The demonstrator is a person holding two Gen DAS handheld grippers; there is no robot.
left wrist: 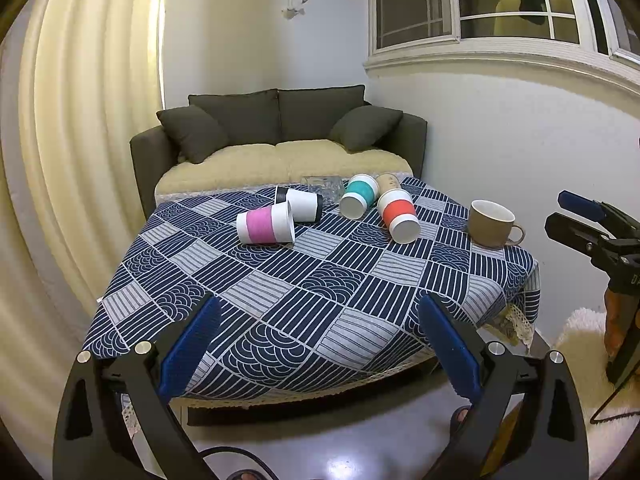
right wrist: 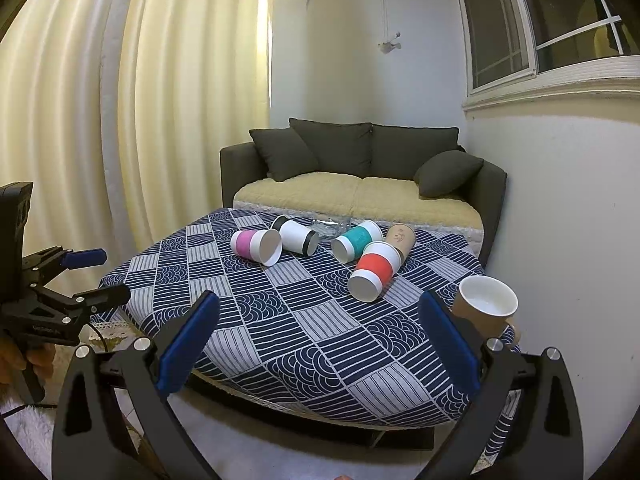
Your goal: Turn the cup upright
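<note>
On a low table point(left wrist: 248, 296) draped in a blue and white patterned cloth, several cups lie tipped on their sides. Farthest left is a white cup with a pink band point(left wrist: 265, 223), its mouth facing right. Just behind it, touching or nearly so, lies a white cup with black ends point(left wrist: 301, 204). Next comes a clear glass item point(left wrist: 322, 187), too blurred to identify. Then a cup with a teal band point(left wrist: 359, 196), a plain tan cup point(left wrist: 387, 181) behind it, and a cup with a red band point(left wrist: 398, 215), mouth away from the camera. At the far right corner a brown mug point(left wrist: 491, 224) already stands upright.

The left gripper point(left wrist: 320, 344) and the right gripper point(right wrist: 320, 342) both hover near the front edge of the table, jaws spread wide and holding nothing, well apart from every cup.

By my reading, the task is at its approach stage: no cup is grasped yet. The next move likely calls for reaching forward, closing across one lying cup's body, then rotating it mouth-up.
</note>
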